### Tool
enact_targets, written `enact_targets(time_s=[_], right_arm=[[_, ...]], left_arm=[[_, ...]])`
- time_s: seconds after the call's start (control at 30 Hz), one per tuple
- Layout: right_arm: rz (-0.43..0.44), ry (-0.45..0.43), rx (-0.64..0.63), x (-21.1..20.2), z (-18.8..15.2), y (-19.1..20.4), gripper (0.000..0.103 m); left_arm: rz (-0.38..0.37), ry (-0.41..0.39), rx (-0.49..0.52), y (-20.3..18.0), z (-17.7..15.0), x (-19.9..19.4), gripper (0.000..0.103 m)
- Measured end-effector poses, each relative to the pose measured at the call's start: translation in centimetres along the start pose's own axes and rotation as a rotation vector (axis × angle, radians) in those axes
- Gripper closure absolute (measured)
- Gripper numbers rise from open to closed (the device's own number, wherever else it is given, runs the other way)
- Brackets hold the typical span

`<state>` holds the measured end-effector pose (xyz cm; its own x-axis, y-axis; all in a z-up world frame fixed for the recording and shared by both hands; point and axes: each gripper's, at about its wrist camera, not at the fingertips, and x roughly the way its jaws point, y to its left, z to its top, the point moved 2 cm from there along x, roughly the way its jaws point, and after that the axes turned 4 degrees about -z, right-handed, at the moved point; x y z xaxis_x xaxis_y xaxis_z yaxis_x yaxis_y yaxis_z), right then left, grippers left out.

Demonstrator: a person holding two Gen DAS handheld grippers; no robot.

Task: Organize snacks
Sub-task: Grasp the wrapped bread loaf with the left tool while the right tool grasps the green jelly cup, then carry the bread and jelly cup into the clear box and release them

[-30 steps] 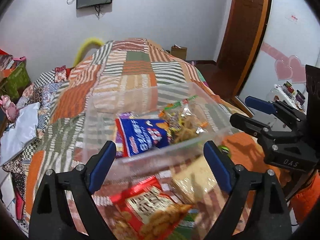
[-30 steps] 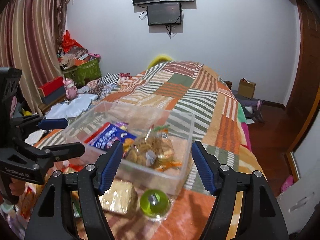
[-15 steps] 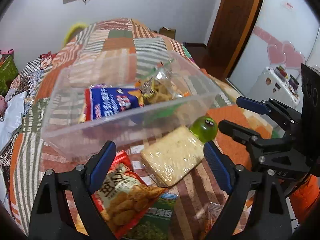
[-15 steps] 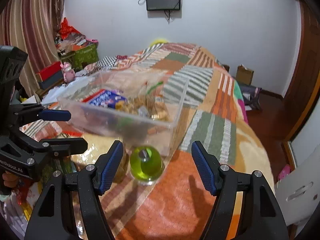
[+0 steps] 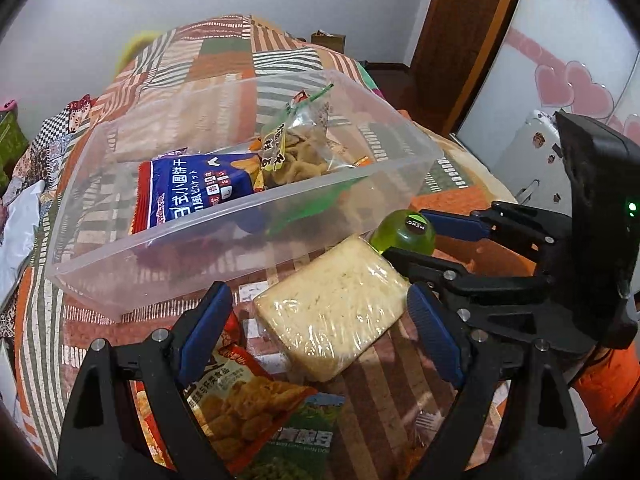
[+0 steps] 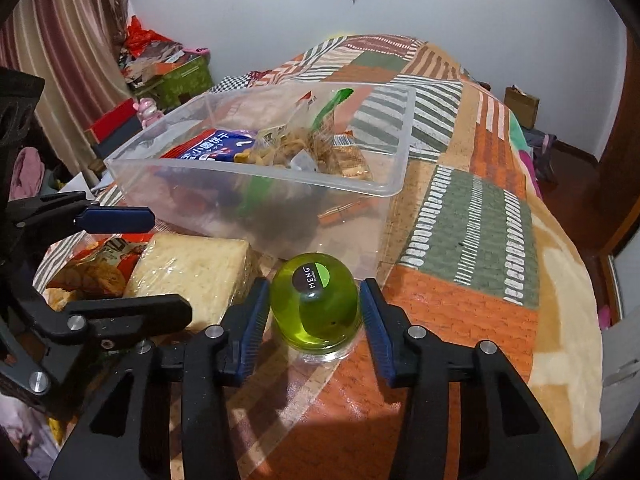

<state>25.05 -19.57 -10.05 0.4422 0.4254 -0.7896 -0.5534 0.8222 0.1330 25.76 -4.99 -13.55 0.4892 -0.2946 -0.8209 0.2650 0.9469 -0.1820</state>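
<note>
A clear plastic bin [image 5: 100,248] [image 6: 396,148] sits on the patchwork bedspread and holds a blue biscuit pack [image 5: 192,188] and a clear bag of snacks [image 5: 300,148]. A green jelly cup [image 6: 314,300] [image 5: 404,230] stands in front of the bin, between the fingers of my right gripper [image 6: 314,320], which is narrowed around it with small gaps on both sides. A wrapped bread slab [image 5: 332,308] [image 6: 192,272] lies between the fingers of my open left gripper [image 5: 320,332]. A red snack bag [image 5: 240,400] lies under the left finger.
A green snack pack [image 5: 304,436] lies below the red bag. The bedspread [image 6: 472,224] stretches to the right of the bin. Boxes and clutter [image 6: 160,76] stand at the left by the curtain. A door [image 5: 460,32] and a white cabinet [image 5: 540,148] are at the right.
Both grippers have moved down and forward. The right gripper's fingers have narrowed around the green jelly cup. The left gripper now straddles the bread slab.
</note>
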Motion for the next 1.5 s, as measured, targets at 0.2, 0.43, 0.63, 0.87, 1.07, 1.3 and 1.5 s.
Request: enact_targets(time_s=[0.2,0.43,0.63,0.87,1.07,1.3,1.5], right_arm=[[-0.012,-0.032,0.03,-1.4,-1.0,-0.8,0.06],[-0.047,-0.061,0.037,-3.3,-1.8,-1.8,0.06],[-0.044,-0.086,0.04,-4.1,-1.6,-2.1,0.06],[-0.034,-0.106,0.044,-4.4,-1.5,-2.1,0.06],[-0.022,-0.147,0.058,-5.4,-0.5,-2.0,0.06],[-0.01,-0.207,0.055,-6.6,1.1,-1.2,0.06],[-0.002,-0.253,0.053,-7.1,2.9,-0.7,0.06]], left_arm=[[0.007,0.044,0.019,-0.9,-0.3,1.1,0.012],[0.065,0.079,0.029,-1.6,-0.3,2.4,0.01],[0.082,0.111,-0.006,-1.2,-0.2,4.1,0.011],[0.028,0.056,-0.032,-0.6,-0.3,2.6,0.012],[-0.003,-0.013,-0.014,-1.1,-0.6,0.2,0.013],[-0.027,-0.113,-0.001,-1.3,0.2,-3.5,0.013],[-0.013,-0.2,-0.02,0.1,1.7,-6.5,0.013]])
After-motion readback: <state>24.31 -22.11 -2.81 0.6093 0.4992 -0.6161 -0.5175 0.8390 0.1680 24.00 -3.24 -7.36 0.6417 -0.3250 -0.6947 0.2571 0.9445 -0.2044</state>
